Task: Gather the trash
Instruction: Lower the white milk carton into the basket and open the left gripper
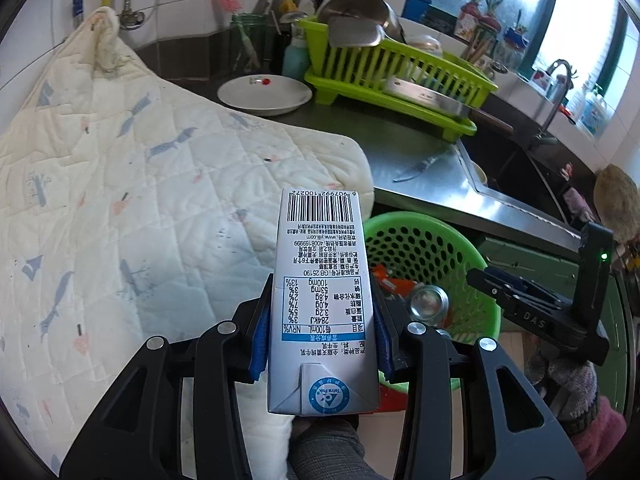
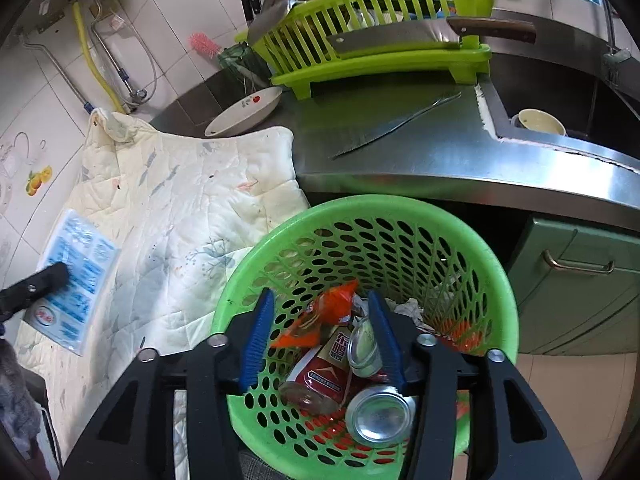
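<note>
Two grippers: left gripper (image 1: 322, 328) clamps milk carton (image 1: 322, 300); right gripper (image 2: 322, 340) fingers apart over basket (image 2: 496, 276); carry carton above it before releasing.

Your left gripper (image 1: 322, 320) and right gripper (image 2: 322, 340) are black, cut-out linkages with silver rivets and ribbed blue pads (image 2: 256, 340); the right's side reads "DAS" beside a green light.

Quilted cloth (image 1: 120, 184), white plate (image 1: 264, 94), green dish rack (image 2: 372, 40), serrated knife (image 2: 396, 124).
</note>
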Motion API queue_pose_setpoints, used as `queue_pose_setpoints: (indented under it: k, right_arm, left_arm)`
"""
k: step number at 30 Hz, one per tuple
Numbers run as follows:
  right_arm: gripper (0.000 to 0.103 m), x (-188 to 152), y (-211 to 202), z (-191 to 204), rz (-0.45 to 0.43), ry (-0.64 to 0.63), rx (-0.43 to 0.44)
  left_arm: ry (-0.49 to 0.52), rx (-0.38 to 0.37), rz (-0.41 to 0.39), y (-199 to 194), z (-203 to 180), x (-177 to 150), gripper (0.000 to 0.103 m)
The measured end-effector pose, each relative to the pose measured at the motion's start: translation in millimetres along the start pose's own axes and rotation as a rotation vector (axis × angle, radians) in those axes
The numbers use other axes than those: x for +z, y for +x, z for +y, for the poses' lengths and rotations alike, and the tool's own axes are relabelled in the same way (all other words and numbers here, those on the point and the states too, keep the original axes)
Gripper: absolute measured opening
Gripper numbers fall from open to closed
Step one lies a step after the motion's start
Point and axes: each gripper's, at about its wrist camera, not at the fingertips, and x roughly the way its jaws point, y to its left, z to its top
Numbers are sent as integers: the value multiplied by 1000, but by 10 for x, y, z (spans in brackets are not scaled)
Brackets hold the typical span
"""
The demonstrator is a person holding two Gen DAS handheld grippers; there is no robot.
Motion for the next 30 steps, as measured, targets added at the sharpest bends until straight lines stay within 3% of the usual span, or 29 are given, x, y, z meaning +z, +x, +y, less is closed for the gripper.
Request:
queue_pose_setpoints:
  k: [9,21,27,30]
  right_arm:
    - [61,-58,-308,-119,-35,-21,-8]
    - [63,-159,-471,-506,-45,39,-16]
    - [63,-201,-411,-603,-33,59,-19]
    - [63,-219,-398,-566,-33,37,-35]
  left_arm:
    - [157,-63,53,409,-573,0,41]
    - [407,-35,144,1145,-1080,-14,42]
    - [417,-41,177,1416,-1045,3,43]
    - [393,-49,177,1484,-990,11,51]
